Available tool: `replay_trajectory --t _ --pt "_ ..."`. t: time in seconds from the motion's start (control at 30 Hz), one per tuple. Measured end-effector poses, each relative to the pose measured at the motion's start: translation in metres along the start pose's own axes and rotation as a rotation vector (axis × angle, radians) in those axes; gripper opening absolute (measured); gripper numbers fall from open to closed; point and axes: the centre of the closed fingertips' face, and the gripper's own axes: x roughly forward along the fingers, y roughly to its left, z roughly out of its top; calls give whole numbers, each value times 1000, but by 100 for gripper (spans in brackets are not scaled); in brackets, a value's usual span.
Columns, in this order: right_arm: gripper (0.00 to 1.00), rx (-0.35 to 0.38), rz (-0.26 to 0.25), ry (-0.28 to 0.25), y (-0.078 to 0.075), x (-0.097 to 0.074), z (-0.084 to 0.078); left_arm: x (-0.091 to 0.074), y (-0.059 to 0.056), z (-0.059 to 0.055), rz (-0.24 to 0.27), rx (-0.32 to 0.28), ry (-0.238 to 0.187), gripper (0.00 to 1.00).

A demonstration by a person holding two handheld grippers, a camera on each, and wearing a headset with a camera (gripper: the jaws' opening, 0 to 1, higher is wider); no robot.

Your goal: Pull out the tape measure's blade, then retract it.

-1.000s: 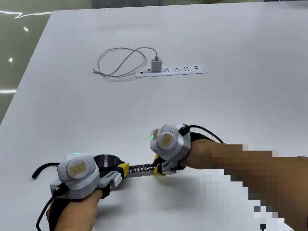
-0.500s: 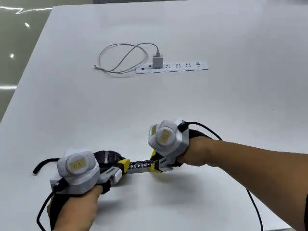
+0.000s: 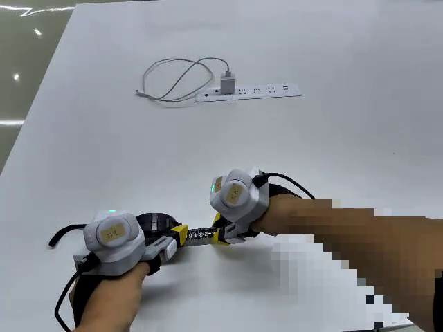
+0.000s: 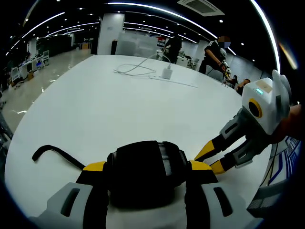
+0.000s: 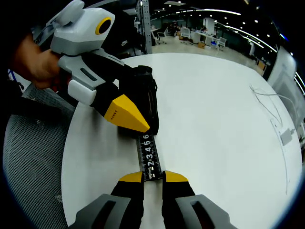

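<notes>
My left gripper (image 3: 173, 238) is shut on the black tape measure case (image 3: 155, 223) near the table's front edge. In the left gripper view the case (image 4: 145, 171) sits between the yellow fingertips (image 4: 94, 166) of the left gripper (image 4: 147, 168). A short length of black blade (image 3: 199, 236) with white numbers runs right from the case. My right gripper (image 3: 220, 237) is shut on the blade's end. In the right gripper view the blade (image 5: 147, 153) leads from my right gripper (image 5: 152, 177) up to the case (image 5: 143, 102), held by the left gripper (image 5: 95, 71).
A white power strip (image 3: 248, 91) with a plugged charger and a looped white cable (image 3: 173, 76) lies further back on the white table (image 3: 332, 138). A black strap (image 3: 64, 234) trails left of the case. The table's left edge (image 3: 34, 117) is close. A mesh chair (image 5: 33, 157) stands beside the table.
My right gripper has moved left toward the case, and the visible stretch of blade is shorter. The left gripper and case have stayed put.
</notes>
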Motion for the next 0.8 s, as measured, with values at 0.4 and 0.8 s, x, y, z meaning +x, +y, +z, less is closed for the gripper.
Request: replay_trajectory --t 0.4,0.8 --pt "10 -3 -3 -15 1 5 8 0 0 0 1 -1 0 61" --pt "10 -7 2 -30 4 12 20 1 0 0 -4 -7 2 61"
